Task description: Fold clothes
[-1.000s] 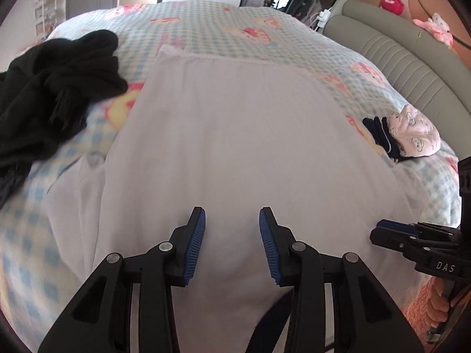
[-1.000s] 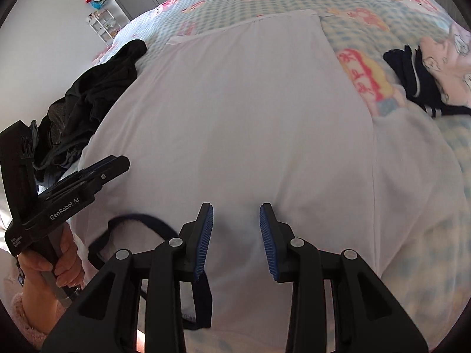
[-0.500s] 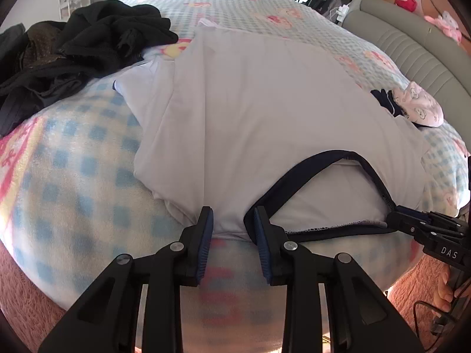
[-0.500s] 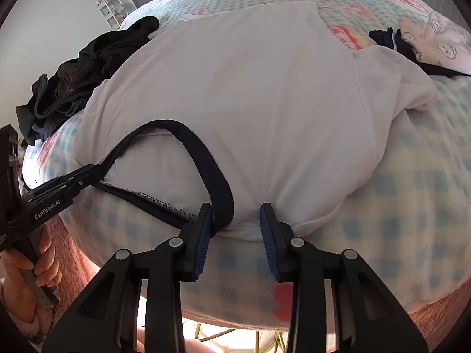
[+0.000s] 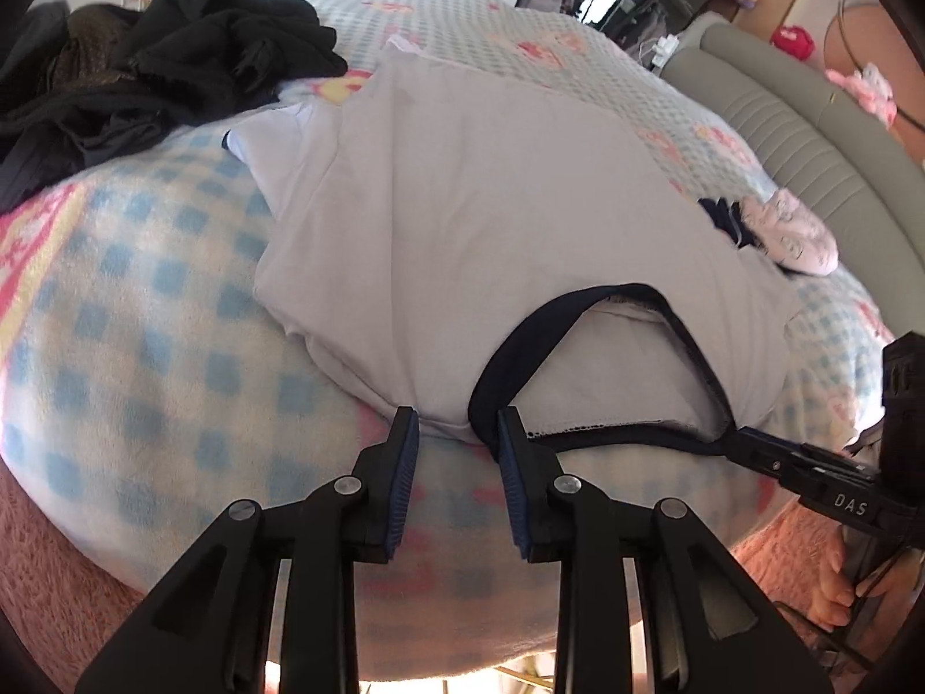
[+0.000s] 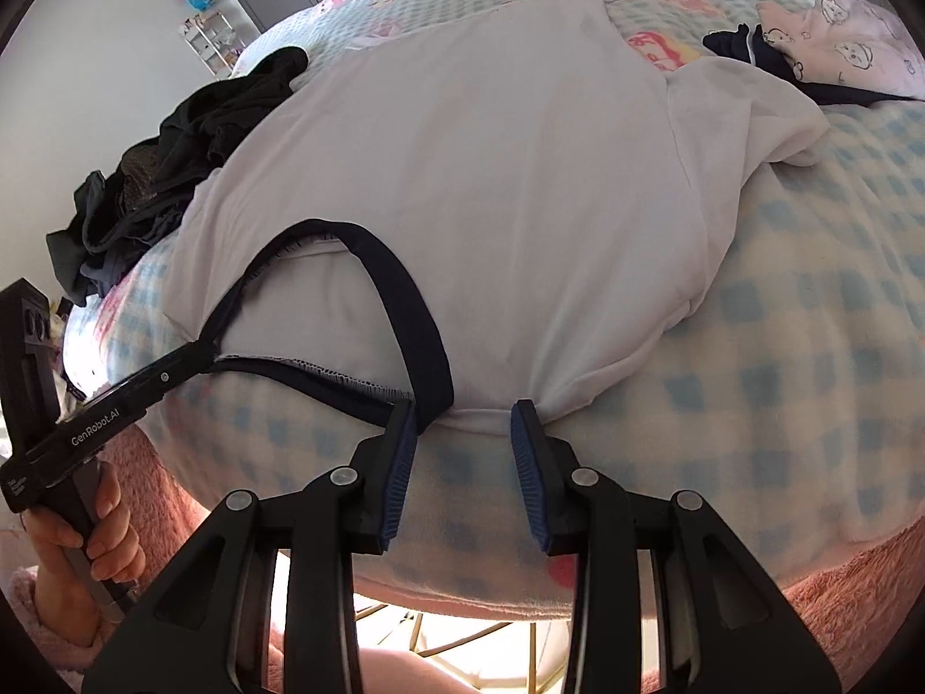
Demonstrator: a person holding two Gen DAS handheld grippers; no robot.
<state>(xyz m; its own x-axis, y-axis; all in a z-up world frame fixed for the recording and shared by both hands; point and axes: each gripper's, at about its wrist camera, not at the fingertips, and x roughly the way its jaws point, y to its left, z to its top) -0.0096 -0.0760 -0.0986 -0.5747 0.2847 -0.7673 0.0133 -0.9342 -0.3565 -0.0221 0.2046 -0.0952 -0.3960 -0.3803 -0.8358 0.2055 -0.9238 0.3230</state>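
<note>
A white T-shirt (image 5: 491,185) with a navy collar (image 5: 520,358) lies spread flat on the checked bed cover (image 5: 144,347), neck end toward me. My left gripper (image 5: 455,422) is at the shoulder edge just left of the collar, jaws partly apart, with that edge between the fingertips. At the shoulder edge on the collar's other side, my right gripper (image 6: 465,416) stands the same way over the T-shirt (image 6: 491,144), beside the collar (image 6: 410,301). No pad visibly presses the cloth. Each view shows the other gripper at the collar's far corner.
A heap of black clothes (image 5: 144,58) lies at the bed's far left. A pink printed garment over a navy one (image 5: 792,231) sits at the right, by the grey padded headboard (image 5: 809,133). The bed's near edge and a pink fleece layer (image 6: 838,590) are right below the grippers.
Both grippers have drawn back from over the shirt's middle to its collar end at the bed's near edge. The left jaws have narrowed; the right jaws are unchanged.
</note>
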